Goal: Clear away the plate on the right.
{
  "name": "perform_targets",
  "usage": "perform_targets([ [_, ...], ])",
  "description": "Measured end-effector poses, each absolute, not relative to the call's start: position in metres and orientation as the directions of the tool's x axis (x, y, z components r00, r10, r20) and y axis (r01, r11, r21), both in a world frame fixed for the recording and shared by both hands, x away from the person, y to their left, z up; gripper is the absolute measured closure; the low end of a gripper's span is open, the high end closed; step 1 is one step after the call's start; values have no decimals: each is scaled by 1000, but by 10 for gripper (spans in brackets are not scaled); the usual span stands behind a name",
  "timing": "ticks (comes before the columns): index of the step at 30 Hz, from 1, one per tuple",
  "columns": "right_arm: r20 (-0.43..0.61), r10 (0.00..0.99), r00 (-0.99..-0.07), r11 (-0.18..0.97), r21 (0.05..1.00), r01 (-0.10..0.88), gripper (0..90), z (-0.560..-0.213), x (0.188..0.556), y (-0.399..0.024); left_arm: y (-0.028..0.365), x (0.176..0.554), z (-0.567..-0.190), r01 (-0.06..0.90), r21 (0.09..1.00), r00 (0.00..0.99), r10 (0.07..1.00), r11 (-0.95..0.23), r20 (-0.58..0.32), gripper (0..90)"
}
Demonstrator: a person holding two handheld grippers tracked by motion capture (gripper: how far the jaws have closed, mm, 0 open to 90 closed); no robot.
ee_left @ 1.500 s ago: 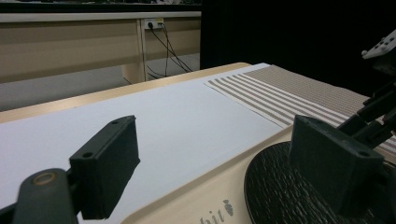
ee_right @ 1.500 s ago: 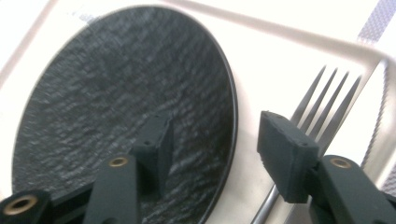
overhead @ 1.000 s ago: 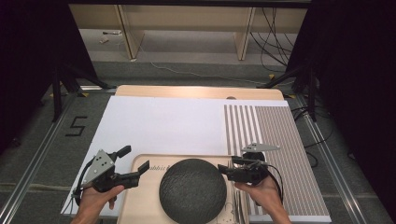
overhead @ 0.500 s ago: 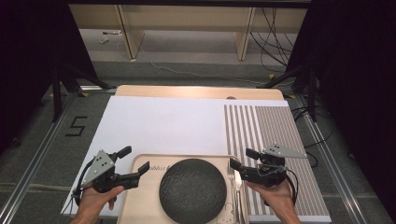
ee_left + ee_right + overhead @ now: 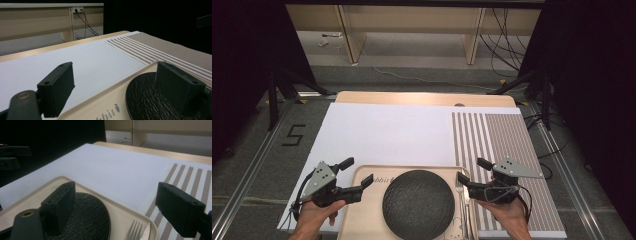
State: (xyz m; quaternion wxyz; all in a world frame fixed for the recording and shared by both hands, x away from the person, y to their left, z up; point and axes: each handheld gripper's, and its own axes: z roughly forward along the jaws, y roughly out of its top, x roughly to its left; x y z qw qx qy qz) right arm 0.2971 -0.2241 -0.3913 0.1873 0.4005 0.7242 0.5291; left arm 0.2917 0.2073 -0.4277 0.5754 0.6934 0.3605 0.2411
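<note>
A round black textured plate (image 5: 418, 202) lies on a beige tray (image 5: 362, 220) at the near edge of the table. A fork (image 5: 460, 197) lies along the tray's right side, with a serrated knife (image 5: 148, 232) beside it. My left gripper (image 5: 358, 171) hovers at the tray's left rim, open, nothing between its jaws. My right gripper (image 5: 472, 170) hangs over the tray's right edge and the striped mat; its jaws have just been opening and stand wide, empty. In the left gripper view the gripper (image 5: 115, 70) frames the plate (image 5: 145, 100); in the right gripper view the gripper (image 5: 117, 188) spans plate and fork (image 5: 132, 231).
A white sheet (image 5: 387, 135) covers the left and middle of the table. A brown-and-white striped mat (image 5: 502, 150) lies on the right. The bare wooden far edge (image 5: 422, 98) runs along the back. Dark floor, cables and shelf legs lie beyond it.
My right gripper has drawn back to the right from the plate's rim and risen slightly, its jaws spreading wider. The left gripper, plate and tray have stayed put.
</note>
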Motion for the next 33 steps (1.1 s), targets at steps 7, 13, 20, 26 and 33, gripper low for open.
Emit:
perform_targets([
  [7,135,773,-621,131,922,364,165,-391,291,-223,206,292,-428,225,971,623,778,-77,-82,154],
  [13,116,765,-634,143,929,342,160,-393,283,-223,206,292,-428,229,971,619,781,-75,-86,154],
  [20,112,768,-631,147,928,343,160,-396,279,-225,206,291,-428,228,971,622,779,-76,-85,154],
  [26,108,770,-629,141,932,333,159,-396,274,-230,206,291,-428,226,971,621,779,-74,-86,154],
  [33,97,766,-636,143,938,315,154,-395,272,-229,206,291,-428,225,971,622,778,-76,-83,154],
])
